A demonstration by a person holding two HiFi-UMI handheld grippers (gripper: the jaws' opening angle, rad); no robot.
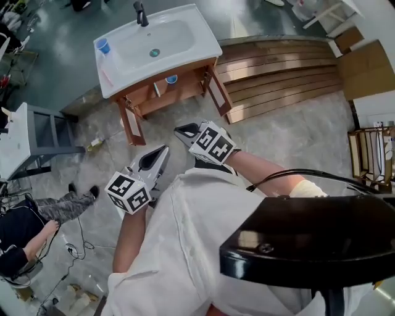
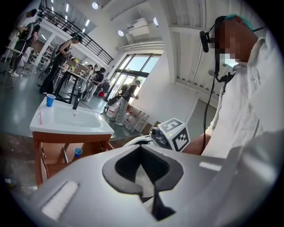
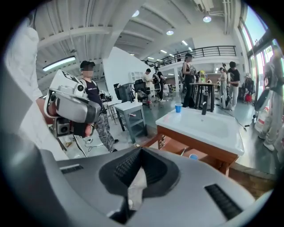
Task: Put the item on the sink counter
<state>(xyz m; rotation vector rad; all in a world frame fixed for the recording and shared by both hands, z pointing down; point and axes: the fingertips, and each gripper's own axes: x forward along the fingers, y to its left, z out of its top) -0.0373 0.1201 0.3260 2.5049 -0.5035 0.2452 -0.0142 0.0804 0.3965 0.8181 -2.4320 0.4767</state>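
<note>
2 blue cups: counter cup (image 1: 102, 45) stands upright on sink counter (image 1: 207, 43), back-left corner beside basin, mouth up. Shelf cup (image 1: 171, 79) stands upright on open shelf under counter, mouth up, long axis vertical. Can't tell which is the task item. Thin pale stick (image 2: 65, 155) on same shelf, left of shelf cup, near-vertical w/ slight tilt. Thin pink stick (image 2: 41, 116) lies flat near counter's left edge, long axis front-to-back. Black tap (image 1: 141, 13) at basin rear. Wood cabinet (image 1: 185, 86) has both doors swung open. Left gripper (image 1: 165, 148) & right gripper (image 1: 179, 130) are close to person's chest, well apart from sink, tips pointing toward it. Both grippers' jaws are pressed together, nothing between.
</note>
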